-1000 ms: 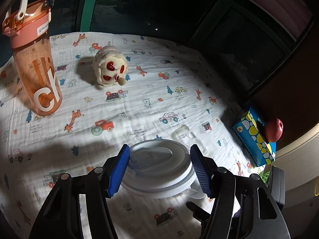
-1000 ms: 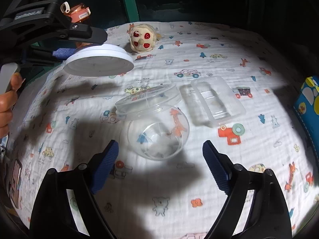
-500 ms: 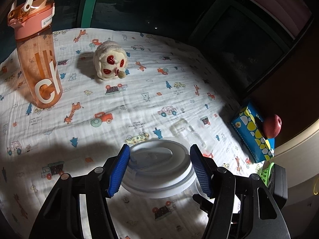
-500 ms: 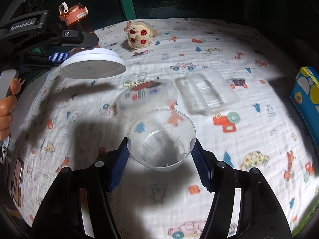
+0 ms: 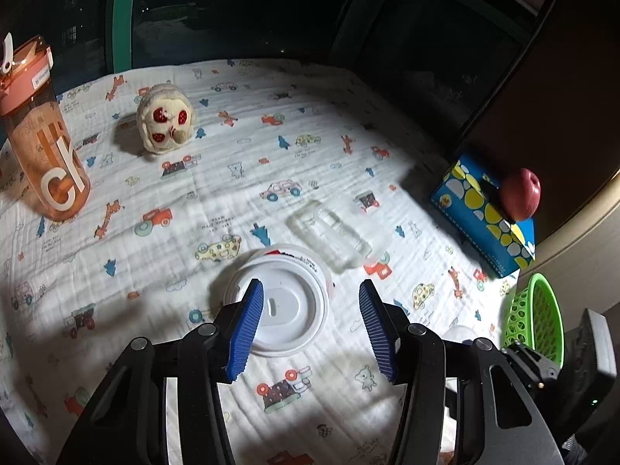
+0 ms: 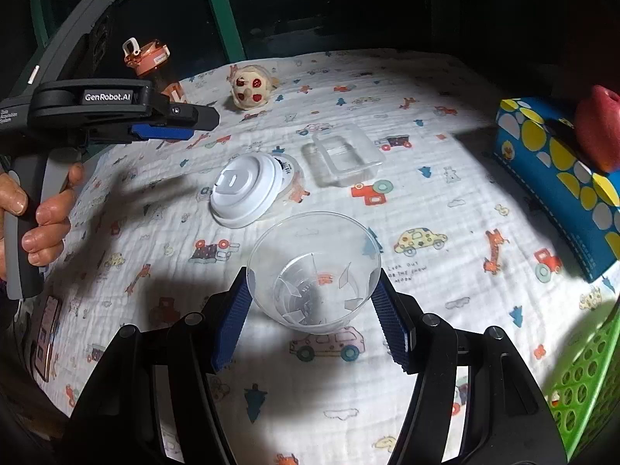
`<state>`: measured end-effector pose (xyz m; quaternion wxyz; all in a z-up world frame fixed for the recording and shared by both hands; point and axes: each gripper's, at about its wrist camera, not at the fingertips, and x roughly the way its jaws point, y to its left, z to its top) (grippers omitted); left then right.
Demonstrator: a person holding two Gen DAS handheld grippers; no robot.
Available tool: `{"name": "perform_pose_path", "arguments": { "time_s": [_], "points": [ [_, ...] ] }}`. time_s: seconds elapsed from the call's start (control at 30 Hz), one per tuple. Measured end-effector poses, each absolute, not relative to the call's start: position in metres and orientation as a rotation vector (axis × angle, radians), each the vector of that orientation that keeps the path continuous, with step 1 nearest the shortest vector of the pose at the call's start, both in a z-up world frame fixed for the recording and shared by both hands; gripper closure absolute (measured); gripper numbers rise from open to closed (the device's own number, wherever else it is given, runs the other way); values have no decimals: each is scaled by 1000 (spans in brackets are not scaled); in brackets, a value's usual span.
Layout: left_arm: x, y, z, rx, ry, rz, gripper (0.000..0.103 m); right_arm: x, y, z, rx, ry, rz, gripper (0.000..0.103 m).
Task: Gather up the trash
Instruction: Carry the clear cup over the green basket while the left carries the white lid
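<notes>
Dark room, printed cloth: my right claw [image 6: 314, 306] grips the cup [image 6: 314, 271] beside the basket [image 6: 581, 383]; left claw [image 5: 310, 325] released, lid [image 5: 283, 310] and tray [image 5: 329, 228] remain.

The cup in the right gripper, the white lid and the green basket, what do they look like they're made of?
Cup: clear, thin, glossy plastic; the cloth's print shows through its wall.
White lid: opaque, smooth moulded plastic, judging by its stepped rim and raised tab.
Green basket: bright, rigid-looking plastic, pierced with a regular grid of holes.
</notes>
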<state>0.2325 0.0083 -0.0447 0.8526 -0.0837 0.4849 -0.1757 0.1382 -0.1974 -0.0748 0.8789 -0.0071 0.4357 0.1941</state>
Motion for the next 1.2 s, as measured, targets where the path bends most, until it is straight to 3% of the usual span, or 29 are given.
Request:
{"name": "perform_pose_path", "arguments": {
  "time_s": [0.03,0.1,0.13,0.27,0.87,1.03,1.2],
  "points": [
    [232,8,-47,-165,1021,-363,48,137,-201,-74,-8,908,400,41],
    [230,6,-52,-137,1014,-335,26,132,-208,-73,9,906,391,41],
    [229,5,-56,-132,1008,-325,22,131,-211,-72,14,904,388,41],
    [231,5,-76,-134,1028,-313,16,126,-218,-72,34,902,377,41],
    [249,-10,-131,-55,1063,-273,13,130,-218,-80,52,918,373,41],
    [247,-13,-131,-55,1042,-291,20,128,-219,-81,60,919,370,41],
    [237,-17,-124,-54,1032,-305,20,121,-223,-75,68,905,364,41]
  ]
}}
